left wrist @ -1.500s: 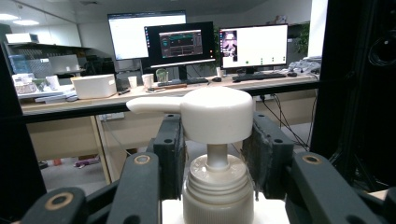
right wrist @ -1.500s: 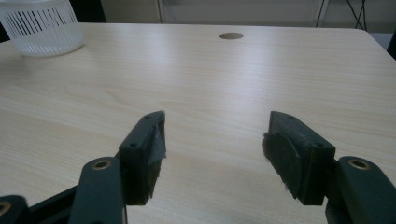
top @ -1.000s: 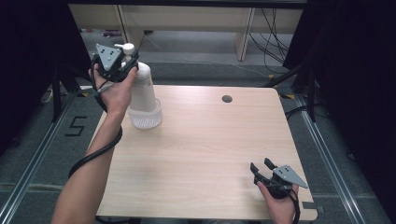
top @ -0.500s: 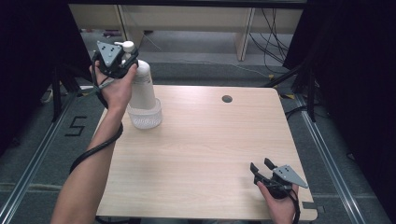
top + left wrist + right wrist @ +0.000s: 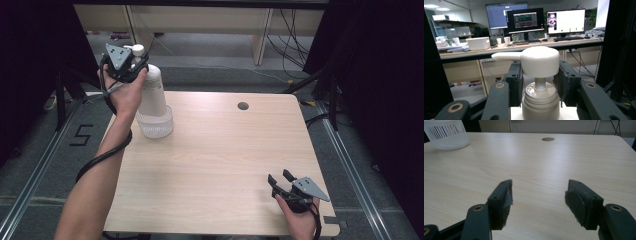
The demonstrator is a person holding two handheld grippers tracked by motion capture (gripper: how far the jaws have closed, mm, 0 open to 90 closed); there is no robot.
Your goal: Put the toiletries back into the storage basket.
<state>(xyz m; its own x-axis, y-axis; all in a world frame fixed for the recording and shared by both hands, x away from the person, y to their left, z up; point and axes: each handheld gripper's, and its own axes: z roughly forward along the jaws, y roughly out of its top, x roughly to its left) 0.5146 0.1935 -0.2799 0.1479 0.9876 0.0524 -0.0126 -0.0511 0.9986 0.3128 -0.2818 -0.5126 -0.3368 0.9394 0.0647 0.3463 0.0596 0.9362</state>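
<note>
White pump bottle (image 5: 151, 95), upright in a white slotted basket (image 5: 155, 124) near the tabletop's (image 5: 220, 150) far-left corner, neck pinched between the left gripper's (image 5: 537, 80) jaws; right gripper (image 5: 537, 202) (jaws spread, nothing between) low at the near-right corner.

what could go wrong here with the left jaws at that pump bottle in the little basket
The left gripper straddles only the narrow neck under the white pump head of the white plastic pump bottle. Lifting might let it slip or swing. The white slotted basket sits near the wooden table edge and might get dragged off.
</note>
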